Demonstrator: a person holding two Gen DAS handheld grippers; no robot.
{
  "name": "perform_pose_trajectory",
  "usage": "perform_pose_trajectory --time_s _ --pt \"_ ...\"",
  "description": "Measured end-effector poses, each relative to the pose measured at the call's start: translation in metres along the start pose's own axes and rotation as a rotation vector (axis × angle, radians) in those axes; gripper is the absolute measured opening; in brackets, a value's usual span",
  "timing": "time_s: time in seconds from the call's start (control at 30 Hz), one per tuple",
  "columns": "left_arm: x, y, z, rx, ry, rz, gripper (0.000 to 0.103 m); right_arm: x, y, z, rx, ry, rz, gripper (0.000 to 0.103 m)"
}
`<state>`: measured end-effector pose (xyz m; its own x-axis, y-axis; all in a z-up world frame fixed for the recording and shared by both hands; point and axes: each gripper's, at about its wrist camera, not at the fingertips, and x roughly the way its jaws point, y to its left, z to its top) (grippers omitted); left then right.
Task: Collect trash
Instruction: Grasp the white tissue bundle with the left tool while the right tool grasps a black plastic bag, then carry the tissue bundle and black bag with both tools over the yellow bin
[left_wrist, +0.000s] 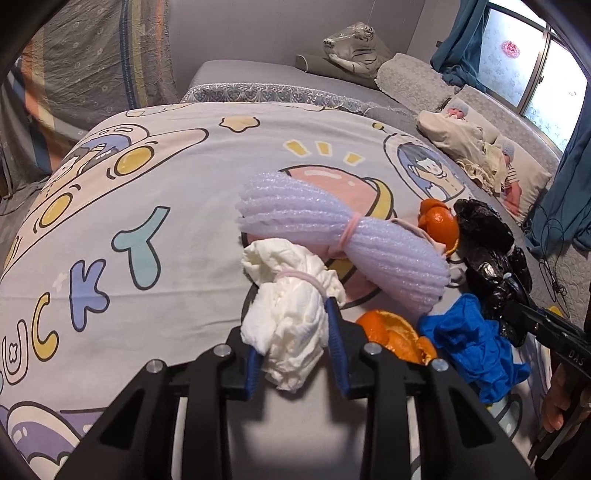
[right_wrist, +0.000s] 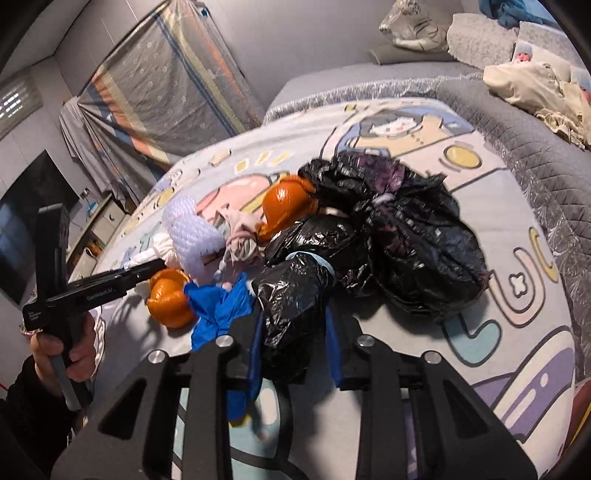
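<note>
My left gripper (left_wrist: 295, 332) is shut on a white crumpled paper bundle (left_wrist: 291, 317) tied with a pink band, low over the cartoon bedsheet (left_wrist: 147, 221). My right gripper (right_wrist: 295, 332) is shut on a black plastic bag (right_wrist: 291, 295); more of the black bag (right_wrist: 417, 236) lies ahead of it. A pale purple foam net roll (left_wrist: 340, 236) lies just beyond the paper. Orange peel pieces (left_wrist: 395, 336) (left_wrist: 439, 221), and a blue crumpled glove (left_wrist: 469, 339) lie beside it. In the right wrist view the foam (right_wrist: 192, 236), peels (right_wrist: 173, 295) and blue glove (right_wrist: 221, 306) sit left of the bag.
The bed carries grey pillows (left_wrist: 410, 81), a plush tiger in plastic (left_wrist: 354, 44) and dolls on a cushion (left_wrist: 476, 147) at the far right. A covered rack (right_wrist: 166, 81) and a dark screen (right_wrist: 22, 221) stand left. Blue curtains (left_wrist: 569, 184) hang right.
</note>
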<state>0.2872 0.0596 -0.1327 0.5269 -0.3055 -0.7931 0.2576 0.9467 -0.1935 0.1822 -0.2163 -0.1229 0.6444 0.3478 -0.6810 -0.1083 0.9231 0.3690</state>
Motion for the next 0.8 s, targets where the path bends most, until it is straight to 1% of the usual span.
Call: perform_pose_trajectory --time_s 0.13,0.3,0.43,0.63,0.8 --pt "-0.012 -0.003 0.0 -0.002 -0.016 -0.018 0.028 -0.013 0.0 0.002 -0.003 -0.043 0.019 0.024" --pt "-0.036 -0.008 -0.002 0.009 -0.06 -0.026 0.028 -0.038 0.007 0.003 -0.022 -0.107 0.038 0.024" --pt "-0.051 -0.008 -0.005 0.003 -0.078 -0.03 0.028 -0.061 0.012 0.004 -0.036 -0.149 0.058 0.023" --pt "-0.076 -0.007 -0.013 -0.015 -0.126 -0.032 0.028 -0.088 0.016 0.003 -0.055 -0.193 0.063 0.024" --pt "-0.097 -0.007 -0.017 -0.032 -0.168 -0.017 0.028 -0.117 0.012 0.0 -0.056 -0.244 0.062 0.024"
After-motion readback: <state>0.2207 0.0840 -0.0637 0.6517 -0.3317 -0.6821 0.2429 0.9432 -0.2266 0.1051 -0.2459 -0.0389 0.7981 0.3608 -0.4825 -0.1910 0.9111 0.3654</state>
